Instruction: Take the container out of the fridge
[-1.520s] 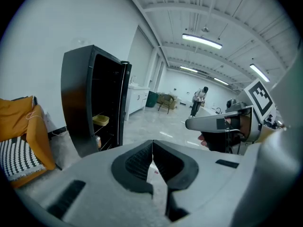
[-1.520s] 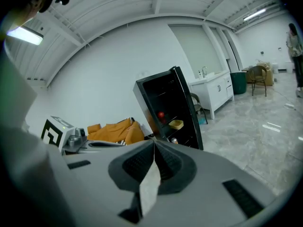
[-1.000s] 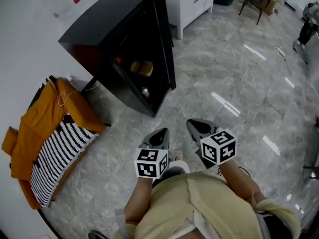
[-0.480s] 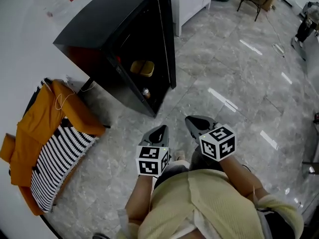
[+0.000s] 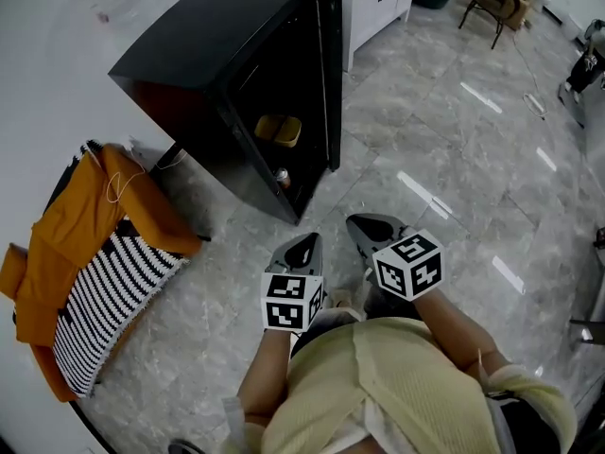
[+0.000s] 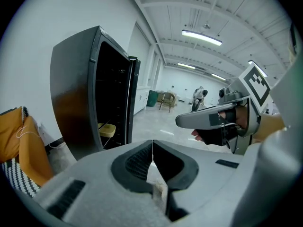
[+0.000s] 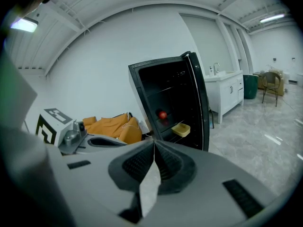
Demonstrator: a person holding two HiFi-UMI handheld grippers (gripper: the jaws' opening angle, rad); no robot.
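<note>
Facing the open fridge (image 5: 217, 36) from well apart, holding left gripper (image 5: 305, 245) and right gripper (image 5: 364, 225) pressed together, empty; next likely needing jaws spreading around the far yellow container (image 5: 280, 129).

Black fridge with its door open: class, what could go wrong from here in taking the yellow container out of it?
1. The left tongs and right tongs are both shut; unopened, they may just shove the shallow yellow container deeper onto its shelf.
2. The open black fridge door stands at the side of the opening; the right tongs could knock it.
3. A small red round thing shows just above the container and might be bumped.
</note>
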